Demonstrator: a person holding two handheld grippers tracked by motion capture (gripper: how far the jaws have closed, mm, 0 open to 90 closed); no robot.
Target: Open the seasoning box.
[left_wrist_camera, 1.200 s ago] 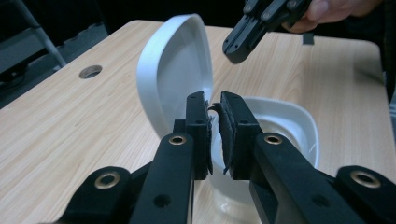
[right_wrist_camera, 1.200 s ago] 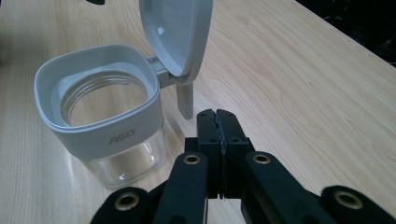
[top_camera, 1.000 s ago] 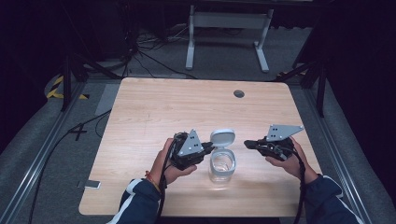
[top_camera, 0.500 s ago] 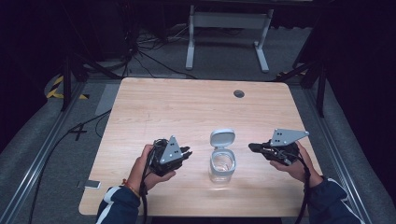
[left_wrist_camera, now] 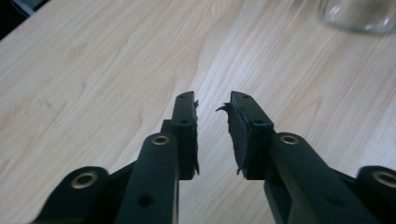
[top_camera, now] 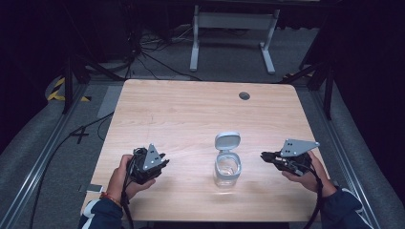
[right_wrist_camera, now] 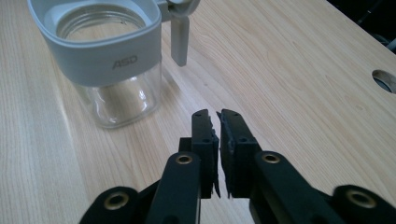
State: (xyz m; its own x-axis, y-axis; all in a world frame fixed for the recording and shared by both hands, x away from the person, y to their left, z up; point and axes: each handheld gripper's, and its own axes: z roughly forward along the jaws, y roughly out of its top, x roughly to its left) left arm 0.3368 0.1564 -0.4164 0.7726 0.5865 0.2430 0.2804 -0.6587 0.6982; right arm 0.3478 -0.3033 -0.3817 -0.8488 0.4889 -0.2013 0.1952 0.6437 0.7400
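- Dark studio floor, loose cables and a white metal stand (top_camera: 232,36) frame a pale wooden table (top_camera: 191,109) that carries a single glass jar (top_camera: 227,169).
- Near the front edge, between the person's two hands, the jar stands upright with its grey collar (right_wrist_camera: 100,49) on and its hinged lid (top_camera: 227,141) flipped open and tipped back toward the far side; the glass looks empty.
- On the near left, the left claw (left_wrist_camera: 212,126) is released: its two padded jaws stand apart with bare wood showing between them, and only the foot of the jar sits at the top right corner of the left gripper view.
- On the near right, the right claw (right_wrist_camera: 215,135) is clenched to a thin slit and grasps nothing, its tips pointing at the table just beside the jar.
- Both claws hang well apart from the jar, one on each side, so the work appears to stand between steps, with the lid up and no grip on anything.
- A likely next move would be to steady the jar at its collar with one claw while the other presses the lid down; the smooth glass and raised lid call for a slow, level approach so that the jar does not tip or slide.
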